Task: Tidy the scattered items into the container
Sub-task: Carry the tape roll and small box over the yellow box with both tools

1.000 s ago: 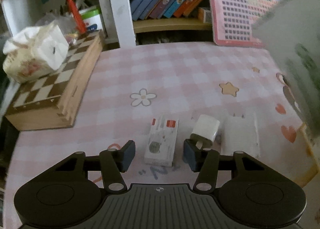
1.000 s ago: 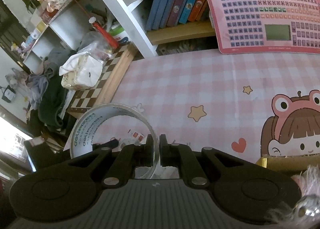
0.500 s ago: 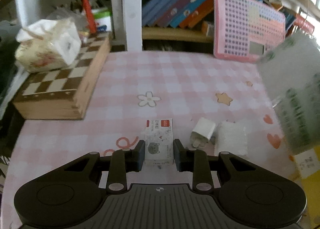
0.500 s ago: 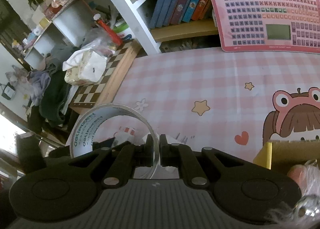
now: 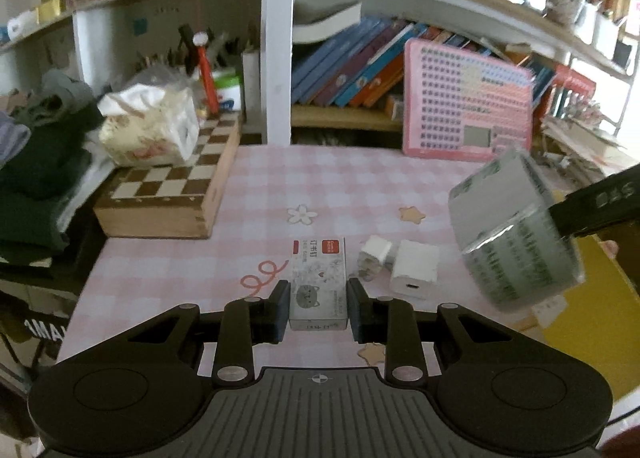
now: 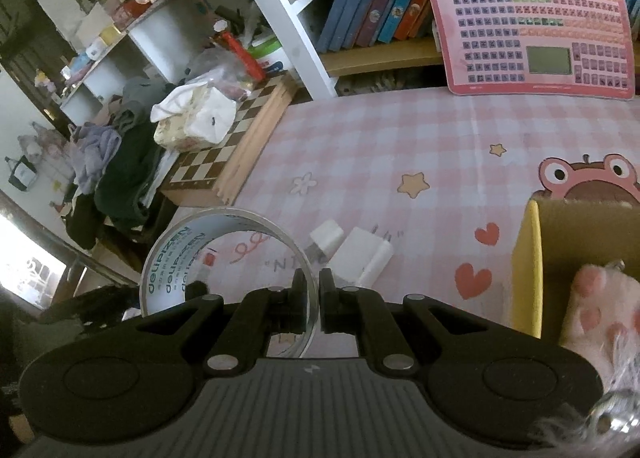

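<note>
Left wrist view: the left gripper (image 5: 318, 310) has its jaws clamped on a small white staple box (image 5: 318, 286) with a red label and a cat drawing, one pad against each long side. The box sits above a table (image 5: 320, 186) covered in pink checked cloth printed with stars, a flower and a red squiggle. Just right of the box lie two white charger plugs, a smaller one (image 5: 376, 254) touching a larger one (image 5: 414, 270). Further right, a roll of clear tape (image 5: 516, 234) with green lettering hangs in the air, blurred, above the edge of a yellow cardboard box (image 5: 592, 290). At the left edge of the table stands a wooden chessboard case (image 5: 172, 194) with a tissue pack (image 5: 150, 126) on top. A pink keyboard toy (image 5: 468, 114) leans against a bookshelf at the back. Right wrist view: the right gripper (image 6: 314, 298) has its jaws closed together on the wall of the tape roll (image 6: 224, 258), which stands upright to the left of the fingers. Beyond the fingertips the two plugs, smaller (image 6: 326, 236) and larger (image 6: 366, 254), lie touching on the cloth. To the right is the open yellow cardboard box (image 6: 528, 270), the container, holding a pale plush paw (image 6: 600, 314) with pink pads. The chessboard case (image 6: 228, 158) and tissue pack (image 6: 192, 122) sit at the left, the keyboard toy (image 6: 528, 18) at the back.
</note>
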Action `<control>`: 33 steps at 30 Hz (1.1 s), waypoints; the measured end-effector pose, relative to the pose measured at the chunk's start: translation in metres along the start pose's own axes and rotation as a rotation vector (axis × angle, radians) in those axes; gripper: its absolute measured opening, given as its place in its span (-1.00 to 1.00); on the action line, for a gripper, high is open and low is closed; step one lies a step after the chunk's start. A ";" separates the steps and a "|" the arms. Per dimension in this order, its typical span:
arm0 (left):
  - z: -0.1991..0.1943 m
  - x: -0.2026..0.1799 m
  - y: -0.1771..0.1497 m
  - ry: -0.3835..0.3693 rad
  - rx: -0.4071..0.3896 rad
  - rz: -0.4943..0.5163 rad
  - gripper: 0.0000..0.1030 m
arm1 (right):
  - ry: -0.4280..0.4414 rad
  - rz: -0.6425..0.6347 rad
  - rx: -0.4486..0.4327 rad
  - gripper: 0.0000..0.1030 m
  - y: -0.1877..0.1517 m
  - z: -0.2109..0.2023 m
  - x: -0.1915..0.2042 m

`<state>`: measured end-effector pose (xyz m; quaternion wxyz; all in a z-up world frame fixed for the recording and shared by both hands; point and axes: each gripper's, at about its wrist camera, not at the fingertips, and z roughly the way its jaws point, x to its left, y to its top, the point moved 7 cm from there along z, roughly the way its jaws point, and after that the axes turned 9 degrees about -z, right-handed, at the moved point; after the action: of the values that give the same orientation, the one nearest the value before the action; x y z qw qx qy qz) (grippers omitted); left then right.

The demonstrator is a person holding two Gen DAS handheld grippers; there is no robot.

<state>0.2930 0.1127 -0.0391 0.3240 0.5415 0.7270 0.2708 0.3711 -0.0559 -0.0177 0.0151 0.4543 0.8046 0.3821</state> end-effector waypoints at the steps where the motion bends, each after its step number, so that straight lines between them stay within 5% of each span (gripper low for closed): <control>1: -0.008 -0.001 -0.001 -0.008 -0.010 -0.002 -0.46 | -0.006 -0.004 -0.002 -0.89 -0.004 -0.003 0.002; 14: -0.081 -0.007 -0.023 -0.088 -0.062 0.009 -0.46 | -0.067 -0.011 -0.025 -0.89 -0.056 -0.044 0.028; 33: -0.148 -0.001 -0.080 -0.220 -0.008 0.011 -0.46 | -0.118 0.008 0.009 -0.89 -0.142 -0.073 0.091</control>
<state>0.1309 0.0843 -0.0030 0.4027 0.5706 0.6828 0.2145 0.1883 -0.0748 -0.0259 0.0589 0.4794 0.8021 0.3512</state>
